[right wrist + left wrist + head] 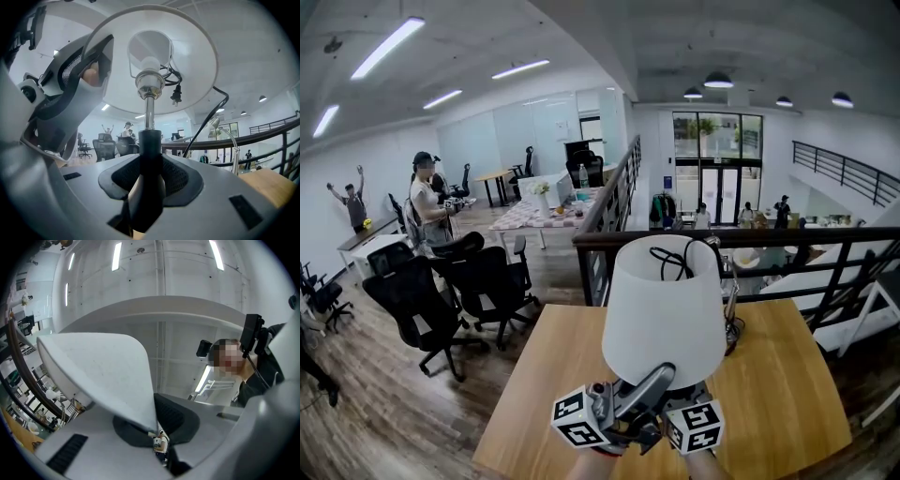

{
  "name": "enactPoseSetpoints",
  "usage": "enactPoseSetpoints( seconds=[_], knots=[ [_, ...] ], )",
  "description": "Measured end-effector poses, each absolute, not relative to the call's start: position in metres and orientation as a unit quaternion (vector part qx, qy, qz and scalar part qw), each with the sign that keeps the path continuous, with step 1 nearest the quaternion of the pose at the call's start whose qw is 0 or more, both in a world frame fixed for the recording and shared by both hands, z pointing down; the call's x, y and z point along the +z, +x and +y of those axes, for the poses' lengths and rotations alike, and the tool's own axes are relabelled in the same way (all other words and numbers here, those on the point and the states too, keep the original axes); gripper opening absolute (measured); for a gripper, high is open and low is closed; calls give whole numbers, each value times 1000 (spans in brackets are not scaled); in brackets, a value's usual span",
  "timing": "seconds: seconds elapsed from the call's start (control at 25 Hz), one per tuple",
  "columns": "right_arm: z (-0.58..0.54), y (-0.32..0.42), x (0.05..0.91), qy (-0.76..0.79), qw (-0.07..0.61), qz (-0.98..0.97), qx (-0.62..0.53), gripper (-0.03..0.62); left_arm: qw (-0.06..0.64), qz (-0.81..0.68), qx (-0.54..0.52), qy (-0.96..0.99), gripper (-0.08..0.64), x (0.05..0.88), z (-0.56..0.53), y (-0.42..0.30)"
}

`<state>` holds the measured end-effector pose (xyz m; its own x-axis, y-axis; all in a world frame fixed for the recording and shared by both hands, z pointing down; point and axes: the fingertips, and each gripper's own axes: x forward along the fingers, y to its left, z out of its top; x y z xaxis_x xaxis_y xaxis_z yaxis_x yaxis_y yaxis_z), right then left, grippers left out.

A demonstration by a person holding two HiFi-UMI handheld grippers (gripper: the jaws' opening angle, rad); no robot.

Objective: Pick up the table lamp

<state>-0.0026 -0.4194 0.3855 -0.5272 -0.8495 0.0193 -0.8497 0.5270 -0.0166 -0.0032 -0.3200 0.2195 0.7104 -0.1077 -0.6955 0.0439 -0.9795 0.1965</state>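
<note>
The table lamp has a white shade with its black cord bundled on top, and it hangs above the wooden table. In the left gripper view, my left gripper is shut on the shade's lower rim. It reaches up to the shade from below. My right gripper is shut on the lamp's black stem under the bulb socket. The plug dangles inside the shade. The lamp's base is hidden.
A dark railing runs along the table's far edge, over a drop to a lower floor. A silver gooseneck lamp stands on the table to the right. Office chairs and standing people are at the left.
</note>
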Motion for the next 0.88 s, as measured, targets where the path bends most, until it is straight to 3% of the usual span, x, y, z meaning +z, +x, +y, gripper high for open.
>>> enactPoseSetpoints(
  seconds=[0.88],
  knots=[
    [-421, -9, 354, 479, -13, -878, -14, 137, 70, -12, -381, 922, 11, 194, -313, -9]
  ],
)
